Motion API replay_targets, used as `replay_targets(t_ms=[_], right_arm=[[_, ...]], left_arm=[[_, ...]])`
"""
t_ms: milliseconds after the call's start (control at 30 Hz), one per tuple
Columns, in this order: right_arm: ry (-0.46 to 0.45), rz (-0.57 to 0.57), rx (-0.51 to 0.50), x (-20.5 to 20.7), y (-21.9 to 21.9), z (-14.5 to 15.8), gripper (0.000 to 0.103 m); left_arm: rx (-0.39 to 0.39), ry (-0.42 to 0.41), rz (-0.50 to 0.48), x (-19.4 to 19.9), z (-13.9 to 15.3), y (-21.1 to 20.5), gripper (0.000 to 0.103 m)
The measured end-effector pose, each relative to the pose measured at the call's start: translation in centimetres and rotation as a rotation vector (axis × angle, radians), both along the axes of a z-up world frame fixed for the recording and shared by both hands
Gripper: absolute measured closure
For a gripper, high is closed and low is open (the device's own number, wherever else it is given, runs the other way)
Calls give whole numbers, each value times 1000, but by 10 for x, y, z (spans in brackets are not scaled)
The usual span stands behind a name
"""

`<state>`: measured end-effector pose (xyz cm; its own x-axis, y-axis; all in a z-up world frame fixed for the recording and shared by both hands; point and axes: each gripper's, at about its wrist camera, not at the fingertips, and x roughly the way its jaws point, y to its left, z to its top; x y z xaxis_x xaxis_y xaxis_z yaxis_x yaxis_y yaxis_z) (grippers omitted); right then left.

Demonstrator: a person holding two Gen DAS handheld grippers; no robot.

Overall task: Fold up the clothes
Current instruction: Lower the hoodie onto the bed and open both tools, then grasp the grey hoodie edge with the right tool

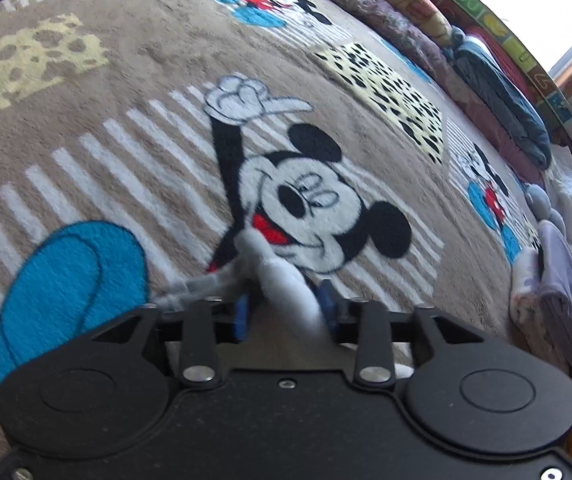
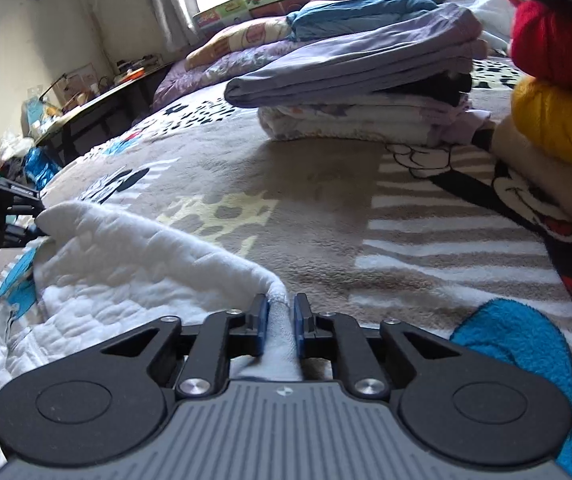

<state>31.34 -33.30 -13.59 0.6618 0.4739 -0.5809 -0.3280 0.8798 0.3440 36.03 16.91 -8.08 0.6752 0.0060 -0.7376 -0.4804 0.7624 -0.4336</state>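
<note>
In my right wrist view, the quilted garment (image 2: 126,264) lies on the blanket (image 2: 318,184) at the lower left of the frame, one corner running between the fingers of the right gripper (image 2: 280,316) at bottom centre. The left gripper (image 2: 26,228) sits at the far left edge, at the garment's other end. A folded stack (image 2: 366,92) rests on the blanket at upper centre, with pillows (image 2: 286,36) behind it and a second pile (image 2: 558,112) at the right edge. A cluttered desk (image 2: 86,100) stands beyond the bed at upper left.

In my left wrist view, the garment's edge sits between the left gripper's (image 1: 286,312) fingers at lower centre; the folded stack (image 1: 558,292) lies at the right edge.
</note>
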Motion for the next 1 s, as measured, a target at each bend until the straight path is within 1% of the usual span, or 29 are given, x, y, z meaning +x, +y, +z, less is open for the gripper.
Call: replay_targets(t_ms=[33, 100, 167, 200, 300, 333, 367, 400, 533, 600, 700, 767, 833, 933, 1000], right_arm=[[-3, -10, 12, 0, -2, 0, 83], [-16, -51, 39, -1, -9, 1, 66], [-17, -104, 73, -1, -20, 1, 60], [-14, -132, 94, -1, -26, 0, 60], [-4, -186, 147, -5, -42, -2, 59], [-2, -199, 164, -8, -45, -3, 58], [0, -213, 181, -11, -49, -3, 54], [2, -224, 197, -15, -52, -3, 52], [38, -253, 280, -37, -63, -8, 52], [62, -271, 343, -50, -69, -11, 51], [82, -305, 442, -68, -74, -13, 48], [90, -314, 489, -83, -72, -14, 48], [104, -318, 514, -101, -68, -15, 45], [130, -311, 549, -129, -59, -18, 44], [145, -309, 572, -147, -54, -19, 40]], left_arm=[[-10, -5, 4, -2, 1, 4, 60], [-25, -18, 23, -11, 6, 11, 57], [-38, -36, 39, -21, 11, 19, 55], [-44, -48, 44, -27, 15, 23, 53], [-32, -72, 50, -50, 28, 32, 53], [-27, -80, 53, -58, 33, 36, 52], [-31, -90, 49, -68, 37, 39, 52], [-34, -99, 47, -78, 40, 42, 51], [-55, -128, 28, -125, 45, 46, 49], [-81, -131, 19, -150, 41, 46, 46], [-166, -143, 35, -187, 30, 47, 41], [-217, -151, 46, -210, 22, 44, 39], [-256, -149, 48, -228, 13, 39, 38], [-315, -143, 44, -249, 0, 29, 36], [-343, -140, 37, -259, -9, 23, 36]])
